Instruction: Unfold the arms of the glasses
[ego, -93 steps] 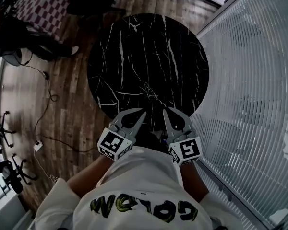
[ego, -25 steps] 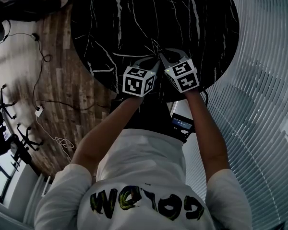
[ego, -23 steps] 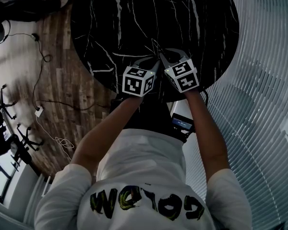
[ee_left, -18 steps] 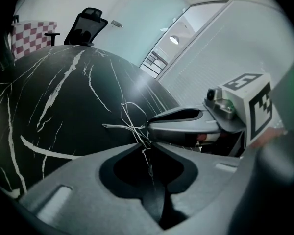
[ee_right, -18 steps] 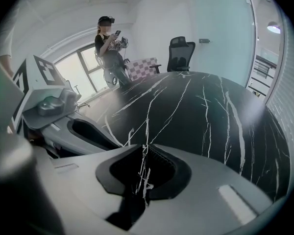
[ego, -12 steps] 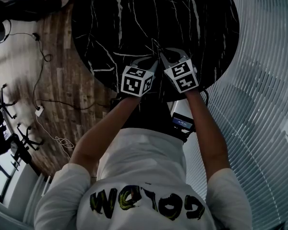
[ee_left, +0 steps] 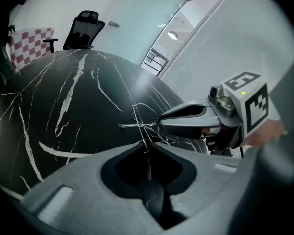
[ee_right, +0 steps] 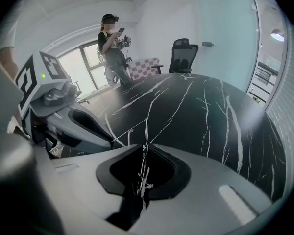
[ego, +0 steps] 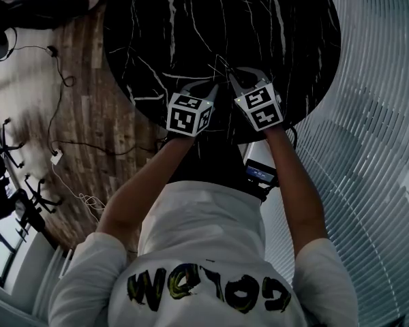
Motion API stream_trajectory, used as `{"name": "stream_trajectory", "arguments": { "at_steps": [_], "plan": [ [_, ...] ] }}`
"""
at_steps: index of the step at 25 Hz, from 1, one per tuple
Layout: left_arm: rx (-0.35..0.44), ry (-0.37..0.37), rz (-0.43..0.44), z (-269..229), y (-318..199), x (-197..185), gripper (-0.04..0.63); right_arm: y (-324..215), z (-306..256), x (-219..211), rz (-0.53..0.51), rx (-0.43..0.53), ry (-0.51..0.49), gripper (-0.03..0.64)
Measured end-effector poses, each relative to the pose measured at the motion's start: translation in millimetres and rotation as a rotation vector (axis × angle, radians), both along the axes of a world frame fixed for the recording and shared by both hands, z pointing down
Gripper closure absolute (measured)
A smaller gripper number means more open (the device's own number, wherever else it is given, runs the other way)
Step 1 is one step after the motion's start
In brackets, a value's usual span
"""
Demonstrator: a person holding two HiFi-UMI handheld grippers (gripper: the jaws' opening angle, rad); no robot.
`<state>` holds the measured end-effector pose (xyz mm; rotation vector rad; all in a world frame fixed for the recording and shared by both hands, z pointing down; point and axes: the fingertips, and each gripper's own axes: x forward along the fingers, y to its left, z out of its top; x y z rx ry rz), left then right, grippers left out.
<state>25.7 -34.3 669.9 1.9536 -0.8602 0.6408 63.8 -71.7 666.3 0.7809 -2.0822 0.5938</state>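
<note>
The wire-framed glasses are over the black, white-veined surface, toward its near edge, with both tool tips meeting at them. The right tool is clenched on the thin frame. The left tool has its jaws closing on a thin wire part of the glasses that runs between them.

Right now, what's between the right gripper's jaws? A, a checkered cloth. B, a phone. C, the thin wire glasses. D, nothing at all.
C: in the right gripper view, the right gripper has its jaws closed together on the thin wire glasses, just over the black marble table.
</note>
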Motion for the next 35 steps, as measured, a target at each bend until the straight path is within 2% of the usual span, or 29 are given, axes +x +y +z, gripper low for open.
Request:
{"name": "stream_trajectory", "arguments": {
  "at_steps": [18,35],
  "plan": [
    [0.038,-0.083,0.043,1.7,1.9,-25.6,0.560,0.2,-5.8,-2.8,-0.056,0.032,0.039,0.583],
    [0.070,-0.138,0.061,1.9,-9.4,-48.7,0.560,0.1,-7.5,-3.3,-0.063,0.043,0.048,0.584]
  ]
}}
